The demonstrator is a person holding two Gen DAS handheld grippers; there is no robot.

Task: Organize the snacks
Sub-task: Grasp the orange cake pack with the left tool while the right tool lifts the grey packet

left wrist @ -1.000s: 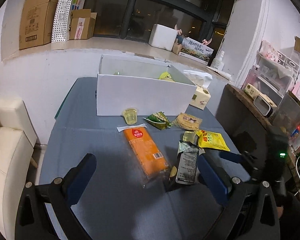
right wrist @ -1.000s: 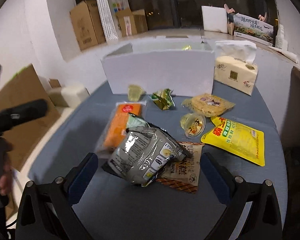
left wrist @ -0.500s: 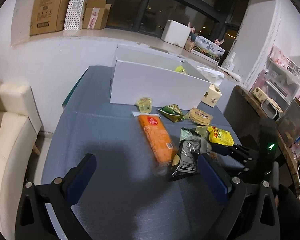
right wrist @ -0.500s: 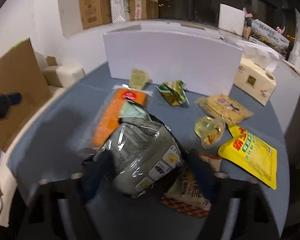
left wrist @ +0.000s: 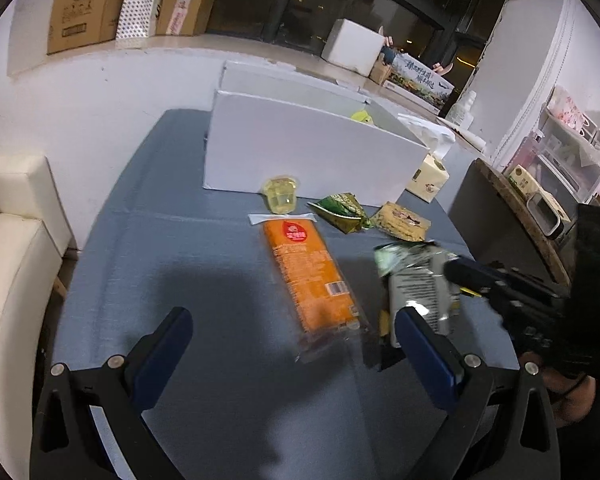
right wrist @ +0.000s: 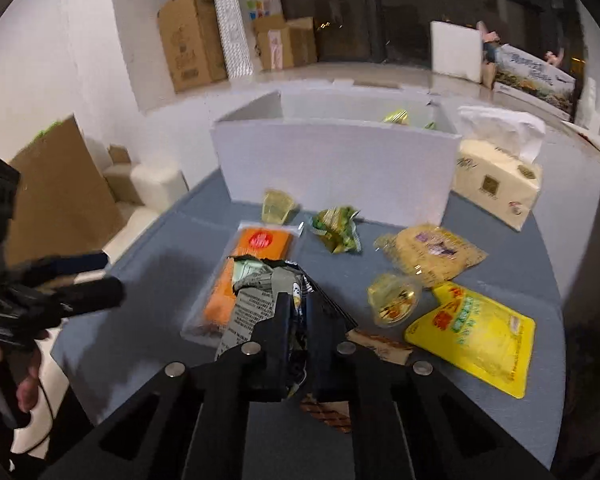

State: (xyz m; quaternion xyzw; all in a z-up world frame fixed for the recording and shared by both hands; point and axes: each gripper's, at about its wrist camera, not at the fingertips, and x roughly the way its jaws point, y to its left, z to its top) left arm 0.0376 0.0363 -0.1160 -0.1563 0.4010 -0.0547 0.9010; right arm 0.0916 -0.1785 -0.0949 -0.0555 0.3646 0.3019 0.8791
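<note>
Now the right gripper (right wrist: 300,320) pinches the grey packet (right wrist: 256,304) above the table (right wrist: 148,256), while the left gripper (left wrist: 292,344) gapes empty.

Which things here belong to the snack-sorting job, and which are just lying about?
Job:
grey packet in right gripper
orange packet
yellow pouch
green packet
jelly cup
white box

Lying about:
tissue box
cardboard boxes
cream seat

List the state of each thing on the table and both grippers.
Right gripper: shut on silver bag.
Left gripper: open, empty.
White box: open, snacks inside.
Orange pack: flat, sealed.
Yellow pouch: flat.
Jelly cup: sealed.
</note>
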